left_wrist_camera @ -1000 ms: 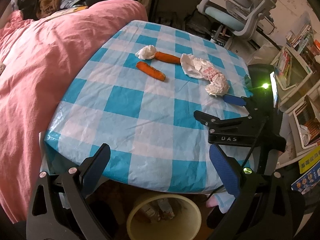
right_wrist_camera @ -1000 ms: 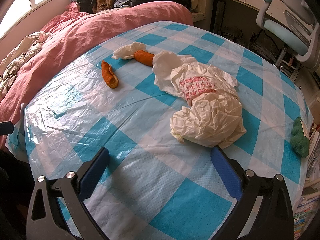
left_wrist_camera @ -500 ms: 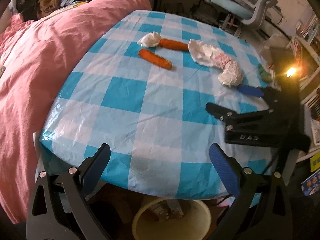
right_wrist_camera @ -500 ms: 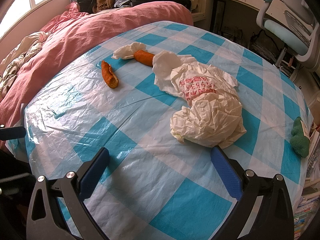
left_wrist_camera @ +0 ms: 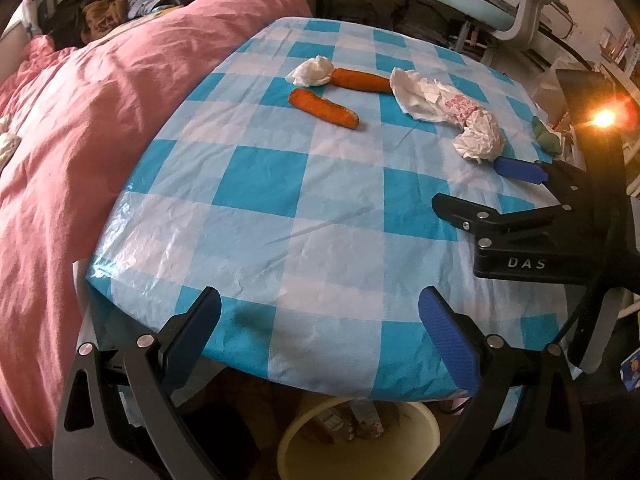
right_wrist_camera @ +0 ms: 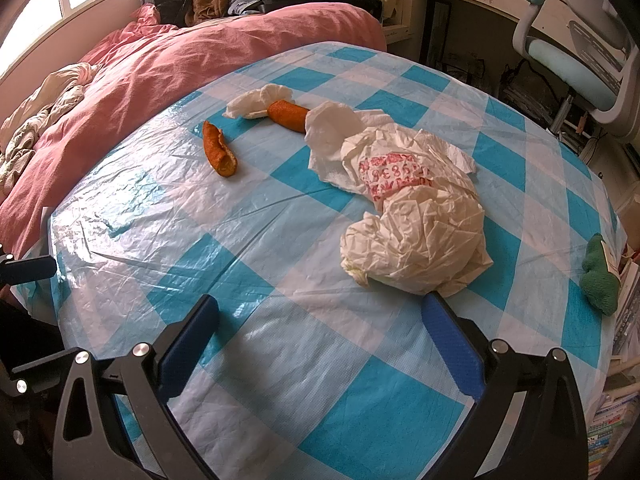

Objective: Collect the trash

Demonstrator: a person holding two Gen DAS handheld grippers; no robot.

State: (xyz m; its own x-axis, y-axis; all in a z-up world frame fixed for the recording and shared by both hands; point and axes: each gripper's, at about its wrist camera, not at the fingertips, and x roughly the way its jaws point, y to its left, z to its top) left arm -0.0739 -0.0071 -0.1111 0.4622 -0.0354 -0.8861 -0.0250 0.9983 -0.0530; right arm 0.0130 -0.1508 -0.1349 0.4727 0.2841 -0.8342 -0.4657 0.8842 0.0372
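On the blue-and-white checked table (left_wrist_camera: 260,172) lie two orange peel pieces (left_wrist_camera: 324,108) (left_wrist_camera: 360,79), a small crumpled tissue (left_wrist_camera: 311,72) and a big crumpled white wrapper with red print (left_wrist_camera: 460,120). In the right wrist view the wrapper (right_wrist_camera: 416,236) lies just beyond my right gripper (right_wrist_camera: 322,314), touching its right fingertip. The peel pieces (right_wrist_camera: 218,150) (right_wrist_camera: 288,114) and the tissue (right_wrist_camera: 258,102) lie farther back. My right gripper is open and holds nothing. Over the table's near edge my left gripper (left_wrist_camera: 320,312) is open and holds nothing, with the right gripper (left_wrist_camera: 468,182) ahead on its right.
A cream bin (left_wrist_camera: 360,440) with some trash inside stands on the floor under the table's near edge. A pink duvet (left_wrist_camera: 80,140) borders the table's left side. A green knitted thing (right_wrist_camera: 600,276) sits at the right edge. An office chair (right_wrist_camera: 580,40) stands behind.
My left gripper has moved forward and up, so the table fills more of its view and the bin sits lower. The right gripper and the trash have not moved.
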